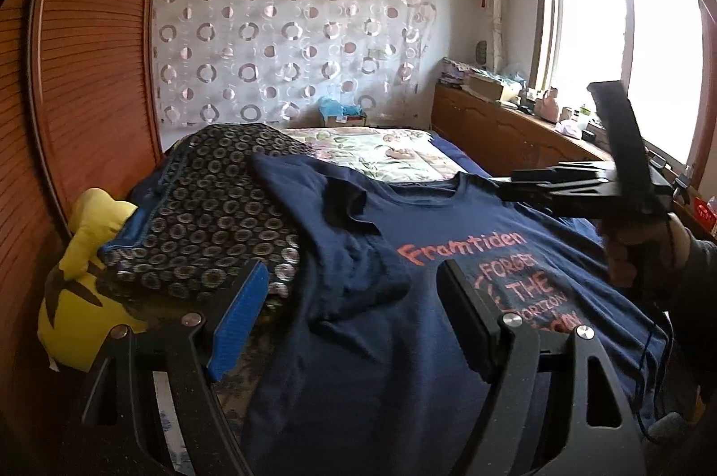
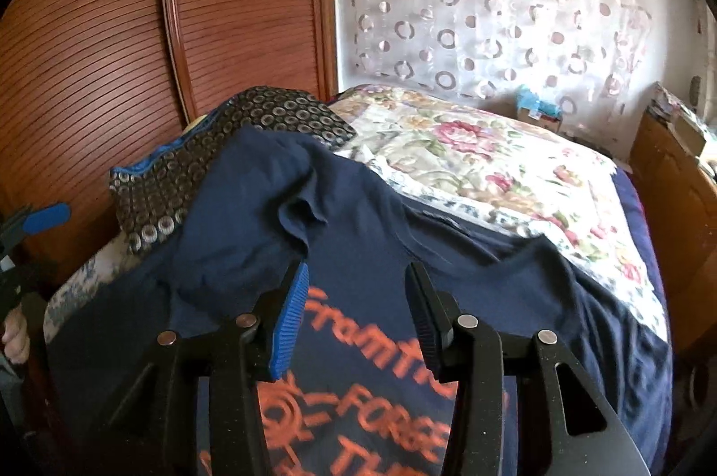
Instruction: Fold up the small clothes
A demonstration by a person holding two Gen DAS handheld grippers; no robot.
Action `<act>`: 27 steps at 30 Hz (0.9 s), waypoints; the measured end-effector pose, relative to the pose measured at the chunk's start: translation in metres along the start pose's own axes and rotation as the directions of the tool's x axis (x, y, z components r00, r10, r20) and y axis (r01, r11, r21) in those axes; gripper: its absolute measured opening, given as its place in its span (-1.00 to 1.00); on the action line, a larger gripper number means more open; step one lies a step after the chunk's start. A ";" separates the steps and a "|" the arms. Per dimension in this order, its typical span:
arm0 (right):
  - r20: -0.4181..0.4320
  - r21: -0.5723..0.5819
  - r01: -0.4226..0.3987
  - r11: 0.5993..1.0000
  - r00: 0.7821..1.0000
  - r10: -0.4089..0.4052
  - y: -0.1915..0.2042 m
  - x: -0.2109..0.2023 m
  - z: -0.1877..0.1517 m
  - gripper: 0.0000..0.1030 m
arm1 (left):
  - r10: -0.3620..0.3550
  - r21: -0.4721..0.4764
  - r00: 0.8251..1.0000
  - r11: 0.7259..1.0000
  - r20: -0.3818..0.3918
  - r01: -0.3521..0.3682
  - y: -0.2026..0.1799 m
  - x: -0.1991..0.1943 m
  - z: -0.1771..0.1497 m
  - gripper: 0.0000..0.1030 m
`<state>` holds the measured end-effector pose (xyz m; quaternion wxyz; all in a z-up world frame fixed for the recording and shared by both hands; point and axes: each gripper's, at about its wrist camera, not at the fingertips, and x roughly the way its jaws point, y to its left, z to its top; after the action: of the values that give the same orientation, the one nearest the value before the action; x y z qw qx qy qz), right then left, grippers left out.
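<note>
Both claws, left claw (image 1: 354,310) and right claw (image 2: 356,314), hang spread and empty above our navy T-shirt (image 1: 367,341), lying print-up on the bed (image 2: 493,162); its rumpled sleeve (image 2: 295,216) could get folded in crooked.

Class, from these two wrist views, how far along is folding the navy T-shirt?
Done: the navy T-shirt lies spread print-up on the bed. In hand: nothing; the left gripper and right gripper hover open above it. Left: every fold; one sleeve drapes over the patterned cushion.
</note>
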<state>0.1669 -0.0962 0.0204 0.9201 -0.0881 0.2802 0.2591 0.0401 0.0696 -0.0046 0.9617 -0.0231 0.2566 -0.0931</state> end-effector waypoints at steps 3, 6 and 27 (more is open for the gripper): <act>0.000 0.002 0.030 1.000 1.000 -0.030 -0.005 -0.021 -0.013 -0.10 | -0.009 0.002 1.000 1.000 -0.005 0.009 -0.007 0.005 0.000 0.52; 0.001 0.014 0.061 0.998 0.998 -0.061 -0.014 -0.040 -0.027 -0.09 | -0.015 0.009 1.000 1.000 -0.012 0.016 -0.014 0.009 -0.001 0.52; -0.199 0.252 0.389 0.886 0.917 -0.346 -0.109 -0.109 -0.138 -0.09 | -0.093 0.042 0.991 0.994 -0.099 0.098 -0.062 0.037 -0.011 0.52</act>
<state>0.0824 -0.2772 -0.0309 0.9320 -0.0244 0.3606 0.0290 0.0558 0.0017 -0.0263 0.9429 -0.0081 0.2992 -0.1460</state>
